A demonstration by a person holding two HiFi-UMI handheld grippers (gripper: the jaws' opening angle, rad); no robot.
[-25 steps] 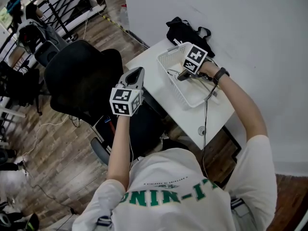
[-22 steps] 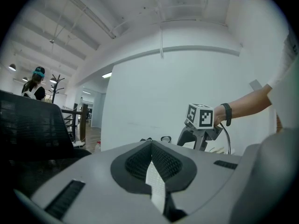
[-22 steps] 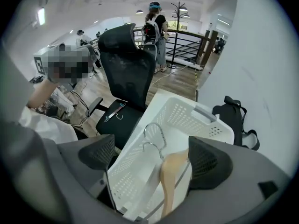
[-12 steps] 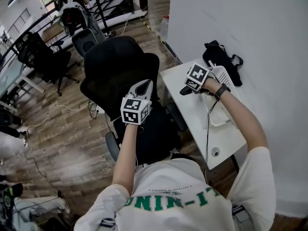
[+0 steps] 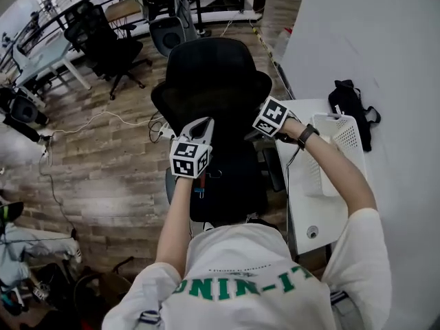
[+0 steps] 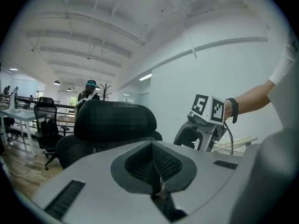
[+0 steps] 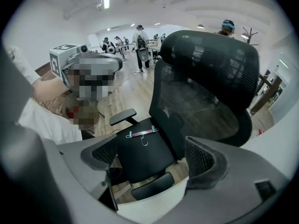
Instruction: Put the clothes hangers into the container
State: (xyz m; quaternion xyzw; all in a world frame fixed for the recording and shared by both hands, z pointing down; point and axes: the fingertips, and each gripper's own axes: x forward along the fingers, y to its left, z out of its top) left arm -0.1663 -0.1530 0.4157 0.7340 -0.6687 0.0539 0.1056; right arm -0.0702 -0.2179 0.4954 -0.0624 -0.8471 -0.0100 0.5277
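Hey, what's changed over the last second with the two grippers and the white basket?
The right gripper left the white basket and swung across to the black chair, where a clip hanger lies on the seat. Its jaws have just been closing a little but stand open, with nothing between them. Unchanged: the left gripper over the chair, shut, and the basket on the table.

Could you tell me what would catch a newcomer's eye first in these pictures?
The big black office chair fills the middle of the head view, with a small clip hanger lying on its seat. The right gripper points down at it, jaws wide apart with nothing held between them, though they have just closed a little. At the right, a white basket stands on the white table.
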